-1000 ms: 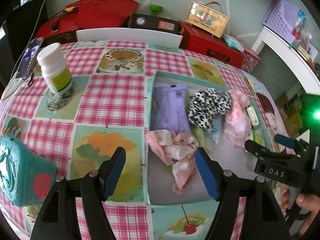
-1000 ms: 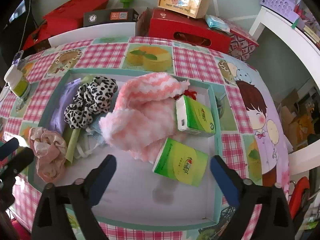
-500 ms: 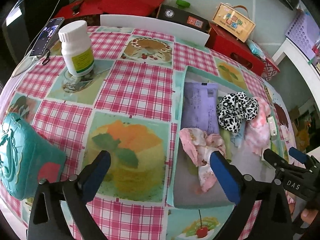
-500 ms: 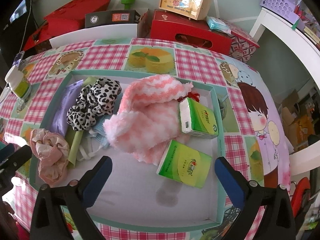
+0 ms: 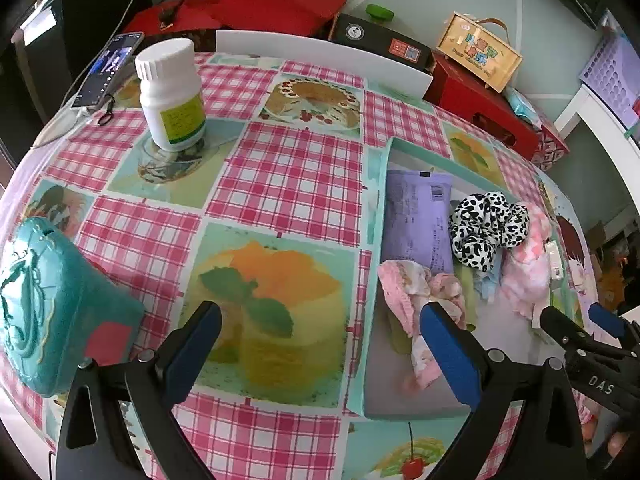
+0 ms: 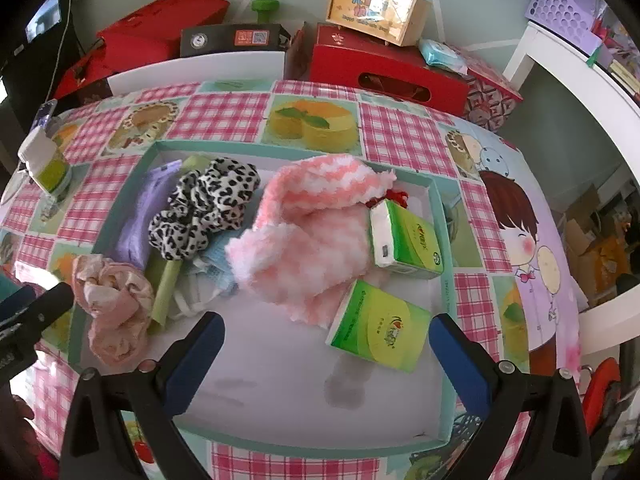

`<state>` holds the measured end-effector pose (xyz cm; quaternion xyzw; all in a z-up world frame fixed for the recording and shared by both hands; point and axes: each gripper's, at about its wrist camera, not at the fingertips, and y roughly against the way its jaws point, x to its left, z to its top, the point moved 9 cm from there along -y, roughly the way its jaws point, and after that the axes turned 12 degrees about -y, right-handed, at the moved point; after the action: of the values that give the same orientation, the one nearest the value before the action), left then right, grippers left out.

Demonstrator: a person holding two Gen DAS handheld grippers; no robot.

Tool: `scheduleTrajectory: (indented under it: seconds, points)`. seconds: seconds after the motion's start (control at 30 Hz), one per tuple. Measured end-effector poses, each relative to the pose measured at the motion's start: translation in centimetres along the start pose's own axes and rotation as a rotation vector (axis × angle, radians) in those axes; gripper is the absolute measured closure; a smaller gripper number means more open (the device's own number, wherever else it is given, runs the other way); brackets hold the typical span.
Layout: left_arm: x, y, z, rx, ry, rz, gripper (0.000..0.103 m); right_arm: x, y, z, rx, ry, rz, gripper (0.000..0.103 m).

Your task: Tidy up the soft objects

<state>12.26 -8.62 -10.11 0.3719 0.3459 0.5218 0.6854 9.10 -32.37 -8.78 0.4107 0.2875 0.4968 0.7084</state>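
Note:
A teal-rimmed tray [image 6: 240, 146] with a white floor holds the soft things. These are a pink scrunchie [image 6: 112, 296] at its near left corner, a leopard-print scrunchie [image 6: 204, 208], a purple packet [image 6: 140, 220], a fluffy pink-and-white cloth [image 6: 312, 240] and two green tissue packs [image 6: 380, 328]. My right gripper [image 6: 326, 326] hangs open over the tray's bare front floor with nothing in it. My left gripper [image 5: 318, 320] is open and holds nothing. It straddles the tray's left wall [image 5: 370, 280], with the pink scrunchie [image 5: 404, 284] just beyond its right finger. A teal pouch [image 5: 40, 312] lies on the tablecloth at far left.
A white pill bottle [image 5: 170, 92] and a phone [image 5: 108, 68] stand at the table's far left. Red boxes [image 6: 384, 68], a black box and a small wooden case line the wall behind. A white shelf [image 6: 580, 80] stands at the right. The right gripper [image 5: 572, 312] shows at the left wrist view's right edge.
The left gripper's jaws spread wide and let go of the pink scrunchie, which stays in the tray. That gripper swung left over the tablecloth. The right gripper barely moved.

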Motion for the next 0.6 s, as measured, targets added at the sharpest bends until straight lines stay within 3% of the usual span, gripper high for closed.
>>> scheduleTrajectory:
  seconds: [0.33,0.6]
  points:
    - [1.5,1.7,-0.7,-0.015,-0.028,0.082,0.004,-0.2,1.9,-1.8,-0.022,-0.040,0.038,0.000]
    - [2.3,3.2,-2.0,-0.002,-0.048,0.124,0.004,-1.2,2.0,-5.0,0.025,-0.080,0.059,0.000]
